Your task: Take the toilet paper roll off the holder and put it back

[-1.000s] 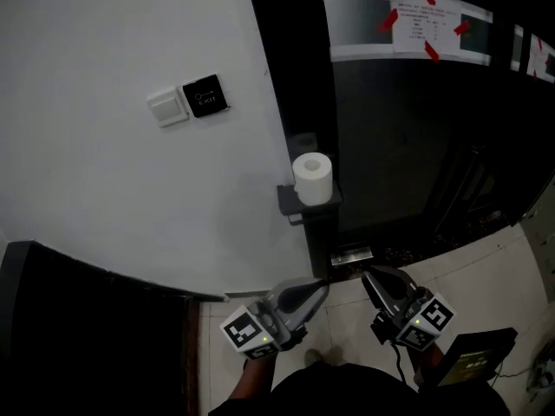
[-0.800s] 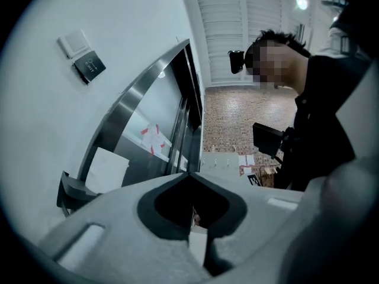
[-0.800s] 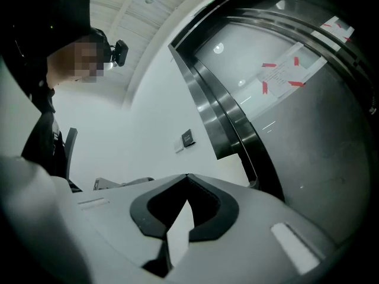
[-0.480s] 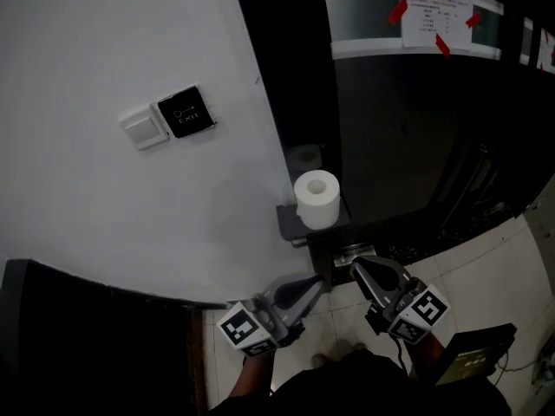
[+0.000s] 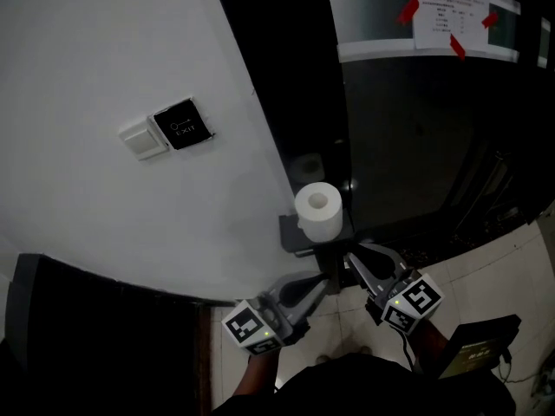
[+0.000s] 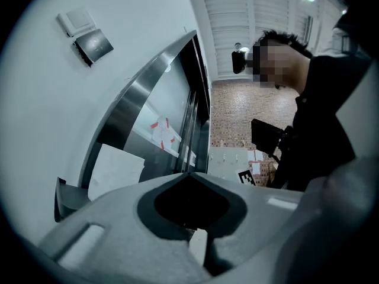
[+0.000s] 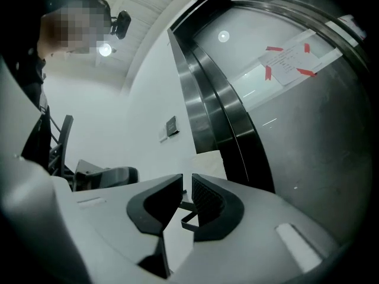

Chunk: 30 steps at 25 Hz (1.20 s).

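A white toilet paper roll (image 5: pixel 318 211) stands upright on a small dark holder shelf (image 5: pixel 290 234) fixed at the wall's corner, beside the dark door. My left gripper (image 5: pixel 323 282) is just below the shelf, jaws closed tip to tip and empty. In the left gripper view the roll (image 6: pixel 115 170) shows left of the jaws. My right gripper (image 5: pixel 353 259) is right of the holder, close under the roll. Its jaws have just been opening and stand a narrow slit apart with nothing between them. In the right gripper view the roll (image 7: pixel 206 161) lies straight ahead.
A white switch (image 5: pixel 139 139) and a black exit button plate (image 5: pixel 182 124) are on the white wall. A notice taped with red (image 5: pixel 455 11) hangs on the dark glass door. A black box (image 5: pixel 477 349) sits on the tiled floor at lower right.
Both grippers have moved forward and now sit closer to the holder and roll. The roll has not moved on its shelf.
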{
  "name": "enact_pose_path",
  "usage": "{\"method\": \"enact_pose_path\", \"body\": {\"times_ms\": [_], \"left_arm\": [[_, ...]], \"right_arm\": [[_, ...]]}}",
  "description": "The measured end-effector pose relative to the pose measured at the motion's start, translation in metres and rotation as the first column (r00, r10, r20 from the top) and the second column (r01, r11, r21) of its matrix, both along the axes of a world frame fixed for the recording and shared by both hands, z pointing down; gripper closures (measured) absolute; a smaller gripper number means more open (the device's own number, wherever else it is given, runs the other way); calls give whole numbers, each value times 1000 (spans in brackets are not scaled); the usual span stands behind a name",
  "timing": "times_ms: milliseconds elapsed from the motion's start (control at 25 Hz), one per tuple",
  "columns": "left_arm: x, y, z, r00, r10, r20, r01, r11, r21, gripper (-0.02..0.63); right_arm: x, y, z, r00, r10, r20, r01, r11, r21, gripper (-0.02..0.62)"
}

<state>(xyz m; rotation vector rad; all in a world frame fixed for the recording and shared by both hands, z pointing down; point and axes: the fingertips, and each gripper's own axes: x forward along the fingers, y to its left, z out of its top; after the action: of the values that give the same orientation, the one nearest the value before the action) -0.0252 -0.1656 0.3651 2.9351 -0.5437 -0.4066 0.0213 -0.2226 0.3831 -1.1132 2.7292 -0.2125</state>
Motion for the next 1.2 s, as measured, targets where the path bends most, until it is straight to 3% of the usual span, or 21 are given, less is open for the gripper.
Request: {"method": "enact_pose_path", "body": {"times_ms": [120,280,560,760,1200], "left_arm": [[-3,-5,3,1000,-9,2,9,1000,0,604],[-10,-8,5,1000,-14,-7,14,1000,-2,604],[-15,-10,7,1000,-9,-15,9,1000,-2,605],[-18,-12,9,1000,-9,-13,9,1000,-2,604],[-16,-10,12,1000,-7,-4,7,1000,-3,606]], "right_arm": [[-7,-13,5,998,9,-54,-9,1000,1,479],[-21,-27,9,995,-7,-100,7,1000,-5,289],[-38,-58,8,987,4,-162,-8,1000,-24,157],[-53,-77,9,974,8,-225,-16,999,-36,119],[-65,-110,20,927,78,-368,-103,994,-49,114]]}}
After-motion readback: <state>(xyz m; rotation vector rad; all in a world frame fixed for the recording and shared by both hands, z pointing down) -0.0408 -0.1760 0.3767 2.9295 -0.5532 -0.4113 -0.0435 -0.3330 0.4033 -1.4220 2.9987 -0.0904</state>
